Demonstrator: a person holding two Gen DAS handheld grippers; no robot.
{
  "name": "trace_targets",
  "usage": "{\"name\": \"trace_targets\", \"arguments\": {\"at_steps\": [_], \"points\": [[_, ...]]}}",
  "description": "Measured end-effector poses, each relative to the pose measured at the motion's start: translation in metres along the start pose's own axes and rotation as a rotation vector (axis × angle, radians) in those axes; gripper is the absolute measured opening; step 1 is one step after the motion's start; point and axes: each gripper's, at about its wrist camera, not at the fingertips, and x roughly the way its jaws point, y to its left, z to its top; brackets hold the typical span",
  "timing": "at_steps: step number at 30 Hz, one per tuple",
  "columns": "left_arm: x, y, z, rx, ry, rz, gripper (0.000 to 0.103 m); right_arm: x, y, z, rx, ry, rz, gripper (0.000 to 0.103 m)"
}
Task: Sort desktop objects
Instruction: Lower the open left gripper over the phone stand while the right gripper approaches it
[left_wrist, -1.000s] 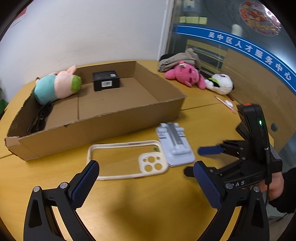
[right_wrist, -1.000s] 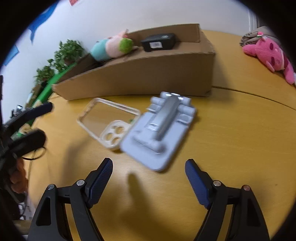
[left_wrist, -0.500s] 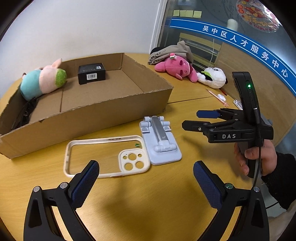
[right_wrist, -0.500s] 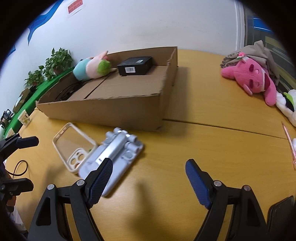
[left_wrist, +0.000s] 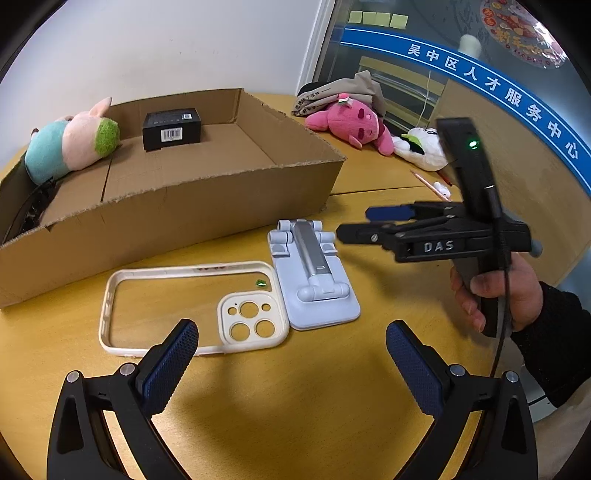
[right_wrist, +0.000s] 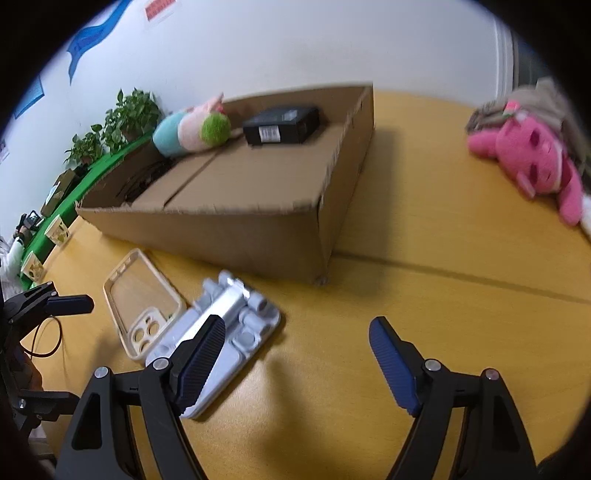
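On the right gripper (left_wrist: 354, 223) body, white lettering "DAS".

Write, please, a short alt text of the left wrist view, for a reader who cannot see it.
An open left gripper hovers over a yellow table, where a cream phone case and a folded grey phone stand lie side by side. Behind them, a cardboard box holds a plush pig and a black box; the open right gripper points in from the right.
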Motion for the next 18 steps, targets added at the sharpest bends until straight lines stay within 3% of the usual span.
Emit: {"name": "trace_targets", "arguments": {"at_steps": [3,7,10,15,18], "points": [[0.007,0.002,-0.001,-0.012,0.019,-0.003,0.101,0.007,-0.003,-0.004,0.010,0.051,0.030,0.078],[0.017,-0.001,0.002,-0.004,0.049,-0.028,0.098,0.007,0.002,-0.007,-0.048,0.067,0.040,0.068],[0.024,-0.001,0.008,-0.029,0.057,-0.044,0.096,0.007,0.006,-0.001,-0.083,0.066,0.064,0.068],[0.038,-0.001,0.017,-0.078,0.068,-0.095,0.086,0.023,0.011,0.018,-0.140,0.059,0.102,0.068],[0.042,-0.004,0.017,-0.068,0.090,-0.102,0.081,0.032,0.011,0.021,-0.154,0.065,0.148,0.062]]}}
